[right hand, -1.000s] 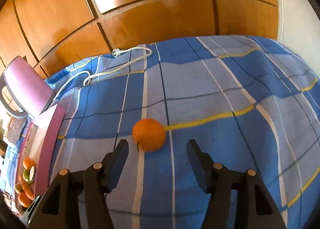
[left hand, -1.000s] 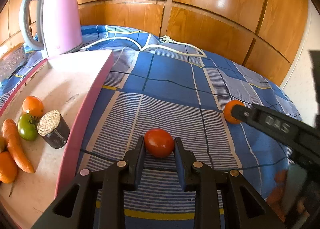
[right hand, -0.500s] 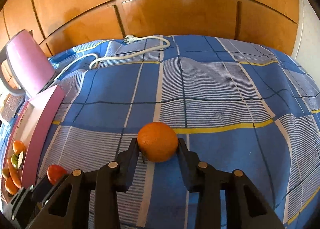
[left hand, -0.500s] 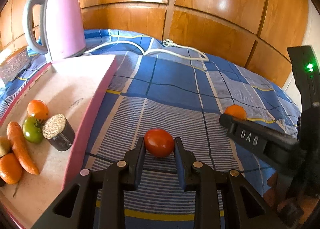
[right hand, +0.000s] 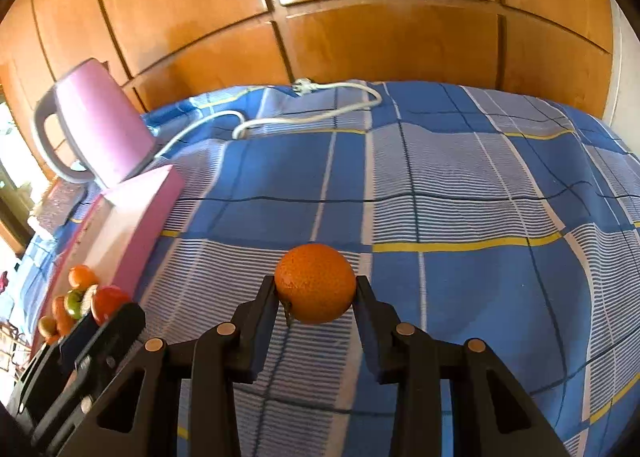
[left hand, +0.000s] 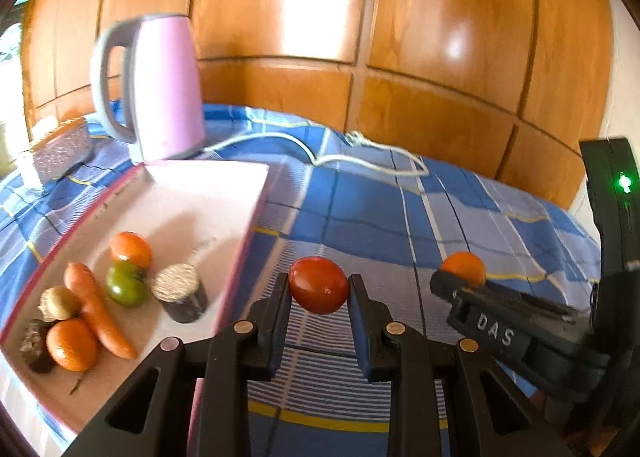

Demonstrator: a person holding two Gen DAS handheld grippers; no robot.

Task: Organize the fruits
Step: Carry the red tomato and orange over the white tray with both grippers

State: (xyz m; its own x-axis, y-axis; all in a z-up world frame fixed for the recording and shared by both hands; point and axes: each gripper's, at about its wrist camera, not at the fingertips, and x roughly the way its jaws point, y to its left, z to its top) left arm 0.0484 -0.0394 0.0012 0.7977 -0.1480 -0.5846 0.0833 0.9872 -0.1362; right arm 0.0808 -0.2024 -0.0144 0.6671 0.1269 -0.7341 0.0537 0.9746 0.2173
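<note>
My left gripper [left hand: 319, 289] is shut on a red tomato [left hand: 319, 284], held just above the blue checked cloth beside the pink tray [left hand: 224, 193]. On the tray lie an orange [left hand: 72, 344], a carrot [left hand: 94, 309], a green tomato [left hand: 125, 284], another orange fruit [left hand: 130, 247], a pale round fruit [left hand: 59, 302] and a dark stub [left hand: 181, 293]. My right gripper [right hand: 316, 291] is shut on an orange [right hand: 315, 282], lifted off the cloth. In the left wrist view the right gripper [left hand: 460, 281] shows at the right with that orange [left hand: 464, 266].
A pink kettle [left hand: 160, 85] stands behind the tray, its white cord [right hand: 304, 105] trailing across the cloth. A wooden panelled wall [right hand: 360, 17] backs the table. A glittery box [left hand: 60, 149] sits at far left. The left gripper [right hand: 100, 317] shows at the lower left of the right wrist view.
The right gripper shut on the orange and lifted it. The left gripper rose with the tomato, and the tray and kettle now appear nearer the centre of its view.
</note>
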